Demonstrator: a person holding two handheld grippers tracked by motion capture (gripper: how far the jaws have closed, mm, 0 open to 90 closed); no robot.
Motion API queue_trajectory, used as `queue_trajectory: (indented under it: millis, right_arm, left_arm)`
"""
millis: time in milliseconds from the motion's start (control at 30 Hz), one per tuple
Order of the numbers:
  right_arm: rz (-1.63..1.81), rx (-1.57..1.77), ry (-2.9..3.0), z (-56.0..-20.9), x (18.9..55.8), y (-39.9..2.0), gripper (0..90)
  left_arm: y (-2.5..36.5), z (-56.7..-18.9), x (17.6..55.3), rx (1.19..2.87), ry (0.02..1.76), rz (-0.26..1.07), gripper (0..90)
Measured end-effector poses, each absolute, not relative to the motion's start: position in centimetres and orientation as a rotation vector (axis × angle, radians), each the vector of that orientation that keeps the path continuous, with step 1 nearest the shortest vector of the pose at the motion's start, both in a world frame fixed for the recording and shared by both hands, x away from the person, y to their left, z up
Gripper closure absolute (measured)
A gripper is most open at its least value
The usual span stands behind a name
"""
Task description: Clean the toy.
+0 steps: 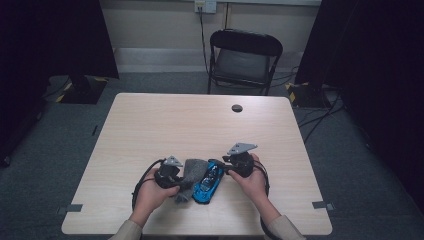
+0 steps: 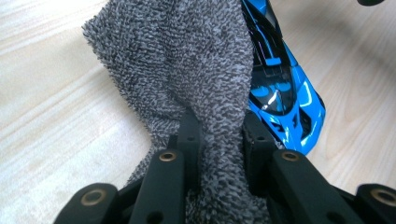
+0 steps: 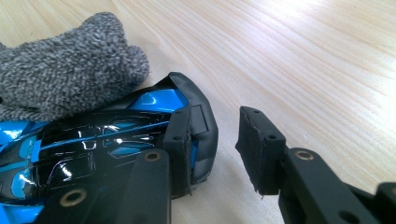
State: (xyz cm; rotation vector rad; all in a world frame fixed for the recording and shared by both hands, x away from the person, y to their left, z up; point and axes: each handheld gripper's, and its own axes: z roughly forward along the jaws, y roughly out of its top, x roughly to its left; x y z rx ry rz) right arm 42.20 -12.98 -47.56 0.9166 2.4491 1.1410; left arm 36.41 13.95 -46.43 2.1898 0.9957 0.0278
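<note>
pinching the grey cloth tight in my left tongs to rub the blue toy car lying on the surface, i brace its end with my right tongs, parted, one jaw touching it.

I saw a pale wooden table with a light, streaky grain, squared off with rounded corners. A round dark grommet hole sat toward one o'clock, near the far edge. Most of the top lay bare. Down at six o'clock, close to my edge, a blue and black toy car rested on the wood, nose toward five o'clock. A grey terry cloth lay on the table just at the car's nine o'clock side, touching it, partly bunched and lifted.
</note>
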Motion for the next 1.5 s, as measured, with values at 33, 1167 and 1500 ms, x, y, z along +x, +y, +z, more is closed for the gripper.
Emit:
queue_trajectory:
  millis: [33,1167,1500]
  right_arm:
    - [1.141,0.916,2.449,-47.6,42.2,-13.0,65.0]
    - [1.13,0.905,2.452,-47.5,42.0,-12.8,65.1]
    - [1.141,0.911,2.45,-47.5,42.0,-13.0,65.0]
  left_arm:
    - [14.1,-46.4,36.4,2.188,0.997,0.022,73.7]
    - [16.5,-45.9,34.1,2.225,0.964,-0.011,73.7]
    - [16.2,-45.7,37.6,2.226,1.048,0.175,73.5]
